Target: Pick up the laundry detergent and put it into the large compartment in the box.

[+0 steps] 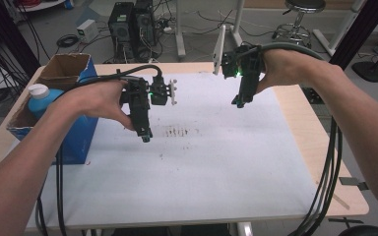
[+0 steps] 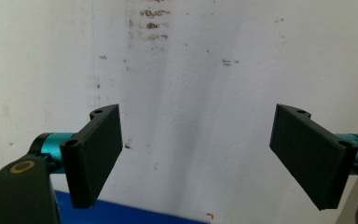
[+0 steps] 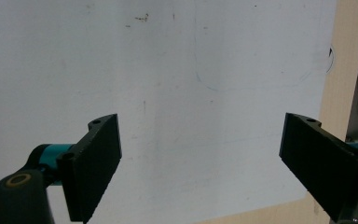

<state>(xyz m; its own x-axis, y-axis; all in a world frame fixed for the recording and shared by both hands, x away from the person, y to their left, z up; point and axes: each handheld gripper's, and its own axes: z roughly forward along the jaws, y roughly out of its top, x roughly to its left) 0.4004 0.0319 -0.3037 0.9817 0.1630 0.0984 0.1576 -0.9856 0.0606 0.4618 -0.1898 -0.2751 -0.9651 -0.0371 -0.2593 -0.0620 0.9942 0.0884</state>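
1. Two grippers hover over the white sheet [image 1: 216,167] on the table [image 1: 320,132], neither holding anything.
2. Left gripper [image 1: 146,139] sits left of centre, long axis tipped down and toward the person, just beside the brown smudges [image 1: 179,131]. In the left gripper view its jaws stand wide apart with bare stained sheet between them.
3. Right gripper [image 1: 239,103] hangs farther back on the right, also pointing down at the sheet. The right gripper view shows its jaws spread wide too, the sheet's edge and bare wood at the right.
4. Nearest stuff: a blue cardboard box [image 1: 81,132] at the left edge with a blue bottle [image 1: 40,101] in it, white cap up, well apart from both.
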